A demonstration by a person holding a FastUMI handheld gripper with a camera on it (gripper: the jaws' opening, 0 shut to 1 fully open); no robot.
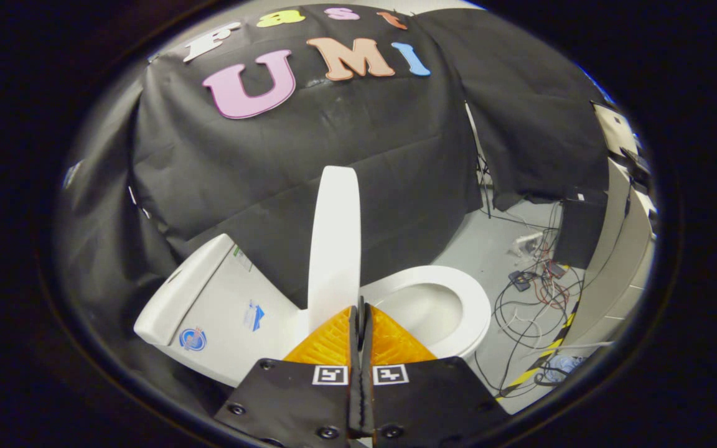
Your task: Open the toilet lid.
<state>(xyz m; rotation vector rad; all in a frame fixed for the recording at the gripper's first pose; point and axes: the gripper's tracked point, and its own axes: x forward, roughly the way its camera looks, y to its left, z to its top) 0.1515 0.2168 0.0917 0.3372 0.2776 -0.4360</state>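
Note:
A white toilet stands against the black cloth wall. Its lid [333, 242] is raised and seen edge-on, standing between the tank [209, 305] and the seat ring [458, 292] with the open bowl [424, 308]. My gripper [360, 311] is shut, its two fingers pressed together with nothing visible between them. The tips sit at the lower edge of the raised lid, near the hinge end; whether they touch it I cannot tell.
On the grey floor beyond the bowl lie tangled cables [533, 292] and small devices. A black box [576, 230] stands by a pale cabinet [620, 261]. Yellow-black tape [548, 351] runs along the floor.

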